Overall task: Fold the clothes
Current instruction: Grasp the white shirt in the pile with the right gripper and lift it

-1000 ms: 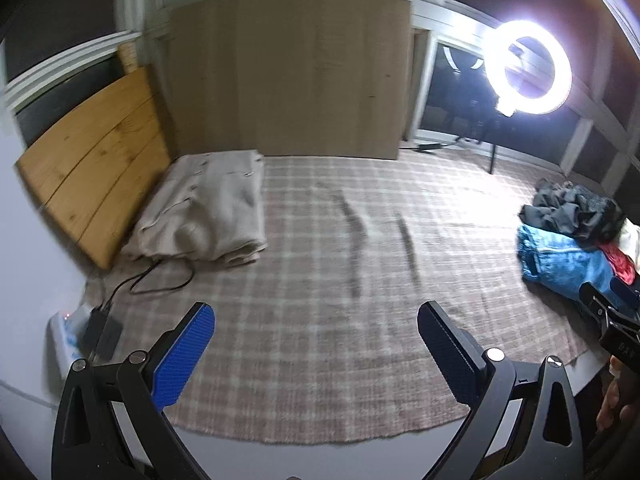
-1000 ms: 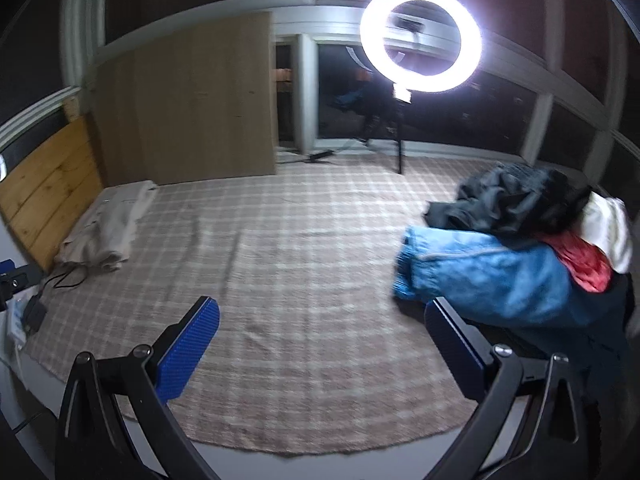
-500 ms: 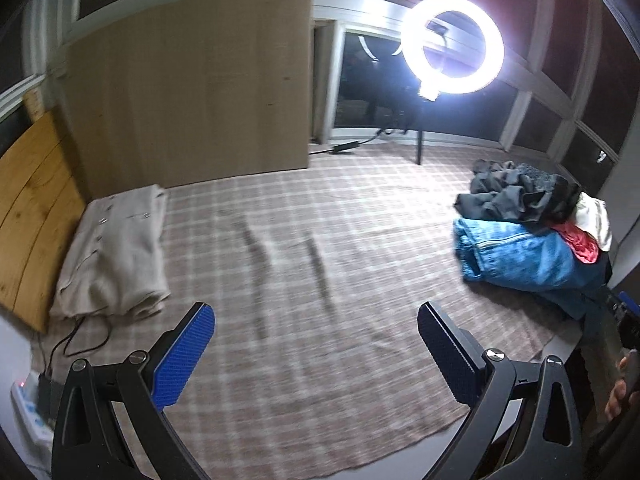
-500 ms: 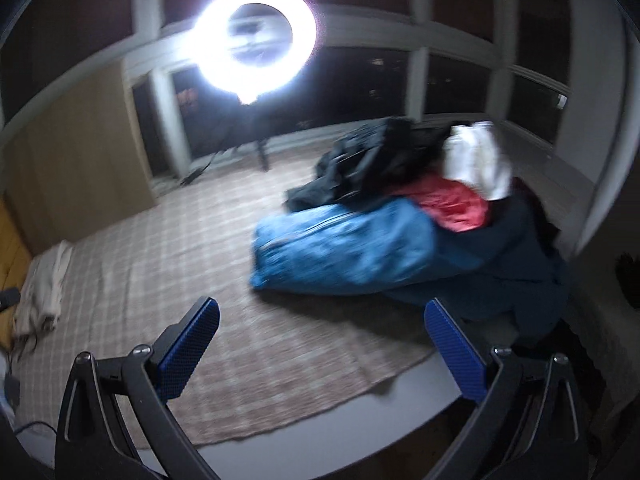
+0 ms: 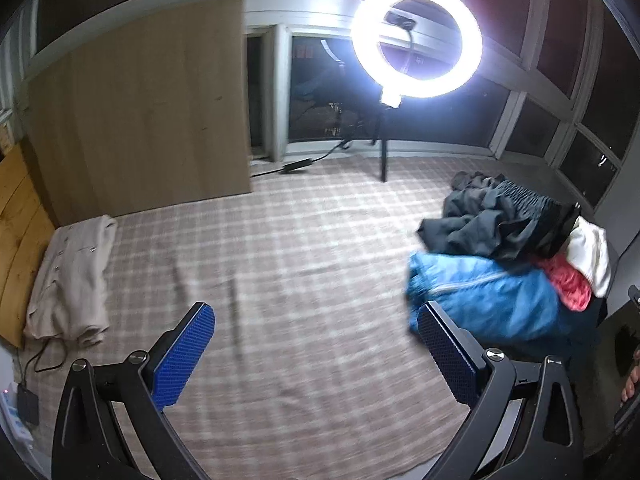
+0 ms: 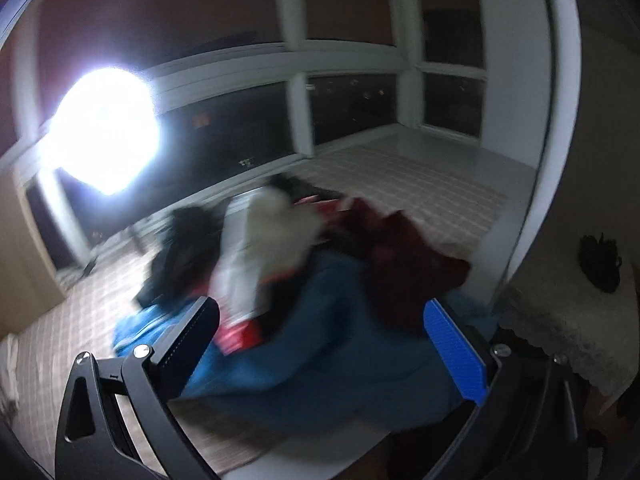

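While both tools gape wide w/ nothing held, left tool (image 5: 316, 354) over rug (image 5: 304, 248), right tool (image 6: 322, 346) above clothes pile (image 6: 320, 280).

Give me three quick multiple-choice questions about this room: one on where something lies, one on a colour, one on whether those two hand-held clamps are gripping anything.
1. Where does the folded beige garment lie?
A. On the left side of the checked rug, by the wooden boards
B. On top of the clothes pile
C. Under the ring light

2. What colour is the large garment at the front of the clothes pile?
A. Yellow
B. Blue
C. Green

3. In what state are the left gripper and right gripper?
A. Both shut on cloth
B. One open, one shut
C. Both open, holding nothing

Answers:
1 A: it rests at the rug's left edge, apart from the pile.
2 B: the blue garment lies lowest and nearest.
3 C: both sets of jaws stand wide apart with nothing between them.
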Action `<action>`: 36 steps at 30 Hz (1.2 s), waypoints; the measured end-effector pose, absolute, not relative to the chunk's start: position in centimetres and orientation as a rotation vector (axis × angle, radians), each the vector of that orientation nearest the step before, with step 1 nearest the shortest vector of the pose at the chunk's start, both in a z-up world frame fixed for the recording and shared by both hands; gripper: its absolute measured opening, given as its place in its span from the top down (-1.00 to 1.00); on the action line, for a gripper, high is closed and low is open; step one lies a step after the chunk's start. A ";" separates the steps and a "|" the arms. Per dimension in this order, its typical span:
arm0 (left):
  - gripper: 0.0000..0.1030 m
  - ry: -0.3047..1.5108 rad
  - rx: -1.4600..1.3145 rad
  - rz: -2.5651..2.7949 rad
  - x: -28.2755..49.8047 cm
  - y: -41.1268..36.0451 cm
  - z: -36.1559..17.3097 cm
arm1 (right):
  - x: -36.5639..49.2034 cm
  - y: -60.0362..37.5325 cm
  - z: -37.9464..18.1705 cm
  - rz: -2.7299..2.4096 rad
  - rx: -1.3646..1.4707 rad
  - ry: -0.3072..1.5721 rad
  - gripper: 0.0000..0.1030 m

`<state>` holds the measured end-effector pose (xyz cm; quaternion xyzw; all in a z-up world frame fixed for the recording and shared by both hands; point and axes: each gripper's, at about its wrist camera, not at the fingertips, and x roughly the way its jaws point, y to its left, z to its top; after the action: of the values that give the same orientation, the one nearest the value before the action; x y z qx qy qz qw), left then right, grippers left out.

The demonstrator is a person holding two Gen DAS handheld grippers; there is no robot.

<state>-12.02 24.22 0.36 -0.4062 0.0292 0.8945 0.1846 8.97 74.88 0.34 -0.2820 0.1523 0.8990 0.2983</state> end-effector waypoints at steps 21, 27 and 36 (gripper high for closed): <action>-0.98 0.318 -1.124 2.289 -11.8 49.5 -0.3 | -3.0 78.6 -2.2 2.838 -1.156 0.323 -0.64; -0.98 0.294 -1.136 2.310 -13.3 48.6 -0.4 | -4.8 84.2 -0.5 2.882 -1.061 0.540 0.81; -0.98 0.159 -1.132 2.411 -15.7 43.5 1.2 | -7.6 94.5 18.9 2.789 -0.367 0.438 0.85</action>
<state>-15.73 43.45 1.15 -0.4124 0.0579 0.8784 0.2346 -7.58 94.49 18.91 -0.1273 0.1522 0.9691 0.1467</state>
